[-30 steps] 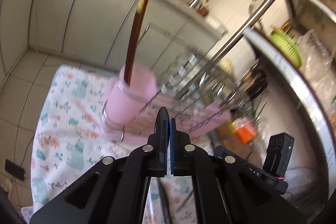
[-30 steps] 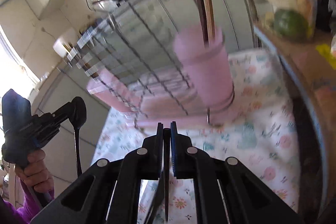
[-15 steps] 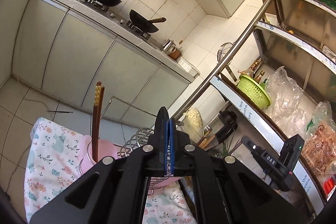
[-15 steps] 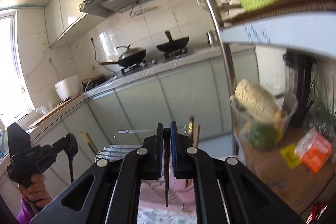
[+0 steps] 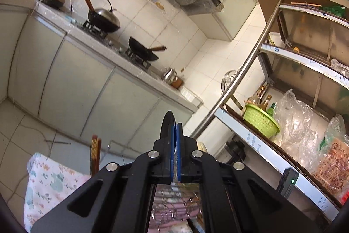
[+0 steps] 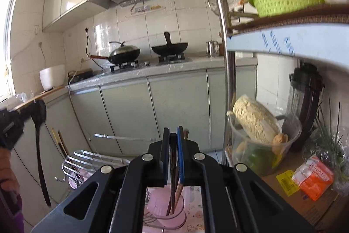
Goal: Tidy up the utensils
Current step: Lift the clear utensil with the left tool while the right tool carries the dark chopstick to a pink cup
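Both tongs lifted above pink cup (image 6: 168,209), left tongs (image 5: 175,130) clamping upright black spatula (image 6: 40,145), right tongs (image 6: 173,134) gripping upright black utensil (image 6: 173,165).

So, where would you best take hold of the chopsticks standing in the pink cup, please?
Grip the chopsticks by their bare upper ends, above the rim of the pink cup, coming down from above with the fingers either side of the pair. They stand nearly upright and close together, and the cup hides their lower part, so only the tops offer room.
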`<move>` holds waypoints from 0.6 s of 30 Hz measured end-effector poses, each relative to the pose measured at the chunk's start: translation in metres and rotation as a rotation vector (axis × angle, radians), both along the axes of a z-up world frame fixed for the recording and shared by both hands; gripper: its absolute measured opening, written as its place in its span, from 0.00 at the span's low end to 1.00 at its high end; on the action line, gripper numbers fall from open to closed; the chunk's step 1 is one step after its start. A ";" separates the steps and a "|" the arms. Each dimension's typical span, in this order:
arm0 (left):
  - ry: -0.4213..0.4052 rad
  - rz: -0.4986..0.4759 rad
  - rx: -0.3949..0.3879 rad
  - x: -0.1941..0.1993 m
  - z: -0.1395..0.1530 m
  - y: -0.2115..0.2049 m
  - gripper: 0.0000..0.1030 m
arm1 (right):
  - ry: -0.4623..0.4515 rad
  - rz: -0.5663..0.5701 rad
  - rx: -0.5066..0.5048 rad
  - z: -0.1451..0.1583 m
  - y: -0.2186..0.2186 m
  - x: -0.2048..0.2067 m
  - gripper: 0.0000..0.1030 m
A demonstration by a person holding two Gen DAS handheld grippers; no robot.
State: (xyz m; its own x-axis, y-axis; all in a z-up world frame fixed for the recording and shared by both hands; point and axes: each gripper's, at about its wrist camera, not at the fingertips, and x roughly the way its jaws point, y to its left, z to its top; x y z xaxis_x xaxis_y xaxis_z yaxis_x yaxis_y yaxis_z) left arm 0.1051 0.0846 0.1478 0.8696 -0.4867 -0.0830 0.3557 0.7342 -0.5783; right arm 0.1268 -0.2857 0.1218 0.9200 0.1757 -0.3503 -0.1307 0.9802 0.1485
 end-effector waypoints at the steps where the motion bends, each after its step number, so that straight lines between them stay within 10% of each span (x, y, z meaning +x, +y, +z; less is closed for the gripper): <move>1: -0.015 0.016 0.004 0.000 0.001 0.000 0.01 | 0.010 0.003 0.000 -0.007 0.002 0.000 0.06; 18: -0.240 0.291 0.077 0.012 -0.030 -0.013 0.01 | 0.085 0.015 0.059 -0.054 0.004 -0.005 0.06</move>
State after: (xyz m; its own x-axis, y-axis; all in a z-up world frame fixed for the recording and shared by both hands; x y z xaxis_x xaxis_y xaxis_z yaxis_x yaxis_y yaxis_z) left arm 0.1170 0.0717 0.1174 0.9697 -0.2165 0.1134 0.2444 0.8626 -0.4430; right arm 0.1220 -0.2815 0.0677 0.8848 0.2114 -0.4152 -0.1293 0.9676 0.2171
